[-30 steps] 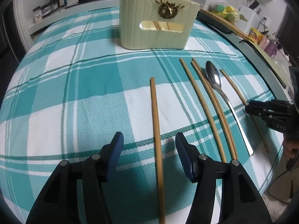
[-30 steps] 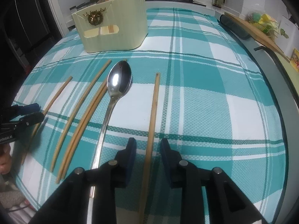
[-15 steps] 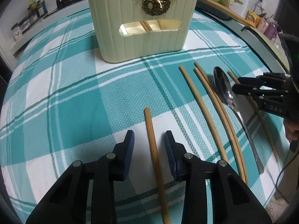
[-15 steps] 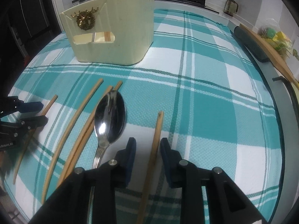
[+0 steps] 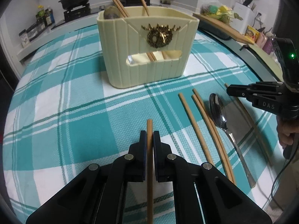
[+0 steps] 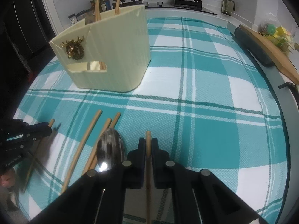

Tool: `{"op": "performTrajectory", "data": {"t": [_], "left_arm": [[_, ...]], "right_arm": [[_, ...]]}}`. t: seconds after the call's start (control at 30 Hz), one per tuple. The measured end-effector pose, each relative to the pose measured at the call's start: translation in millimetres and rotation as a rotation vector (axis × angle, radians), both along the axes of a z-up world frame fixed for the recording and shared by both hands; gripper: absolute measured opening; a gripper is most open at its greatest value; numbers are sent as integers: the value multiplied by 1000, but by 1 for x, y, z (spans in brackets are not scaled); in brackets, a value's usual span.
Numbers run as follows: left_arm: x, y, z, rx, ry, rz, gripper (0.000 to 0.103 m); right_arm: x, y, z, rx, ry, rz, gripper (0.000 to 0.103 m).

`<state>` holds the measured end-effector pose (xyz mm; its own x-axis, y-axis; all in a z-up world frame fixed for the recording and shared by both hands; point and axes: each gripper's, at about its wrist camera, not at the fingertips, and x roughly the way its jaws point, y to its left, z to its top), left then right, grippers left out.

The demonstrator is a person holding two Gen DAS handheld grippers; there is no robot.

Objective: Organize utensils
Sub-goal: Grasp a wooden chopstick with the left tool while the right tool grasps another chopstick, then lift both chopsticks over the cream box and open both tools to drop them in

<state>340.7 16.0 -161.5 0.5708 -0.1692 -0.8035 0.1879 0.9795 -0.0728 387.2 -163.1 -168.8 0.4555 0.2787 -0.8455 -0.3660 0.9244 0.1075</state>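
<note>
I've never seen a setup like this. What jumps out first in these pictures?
Up close, each black gripper pinches a single wooden chopstick over a teal plaid tablecloth. Behind stands a cream utensil holder with a gold deer emblem, chopsticks poking out of it. Beside it lie loose chopsticks and a shiny spoon.

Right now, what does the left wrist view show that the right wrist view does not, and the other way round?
Only the left wrist view: a white container of kitchen tools on the far counter.
Only the right wrist view: dark cabinet doors and the holder's plain side wall.
Both: the cream utensil holder, the spoon, three loose chopsticks on the checked cloth, and the left gripper and right gripper, each shut on one chopstick.
</note>
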Motion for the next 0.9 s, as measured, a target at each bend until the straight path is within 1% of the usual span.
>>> {"op": "performTrajectory", "data": {"t": [0.23, 0.4, 0.5, 0.7, 0.9], "left_arm": [[-24, 15, 46, -47, -99, 28, 5], [-49, 27, 80, -74, -180, 37, 5], [-64, 34, 96, -95, -221, 43, 5], [-87, 39, 116, -125, -278, 53, 5], [-101, 40, 128, -145, -313, 53, 5]], "right_arm": [[-17, -6, 40, 52, -89, -8, 6], [-40, -8, 83, 82, -183, 6, 6], [-56, -8, 107, 95, -245, 22, 6], [-89, -10, 147, 158, -348, 42, 6], [-110, -4, 170, 168, -407, 62, 6]]}}
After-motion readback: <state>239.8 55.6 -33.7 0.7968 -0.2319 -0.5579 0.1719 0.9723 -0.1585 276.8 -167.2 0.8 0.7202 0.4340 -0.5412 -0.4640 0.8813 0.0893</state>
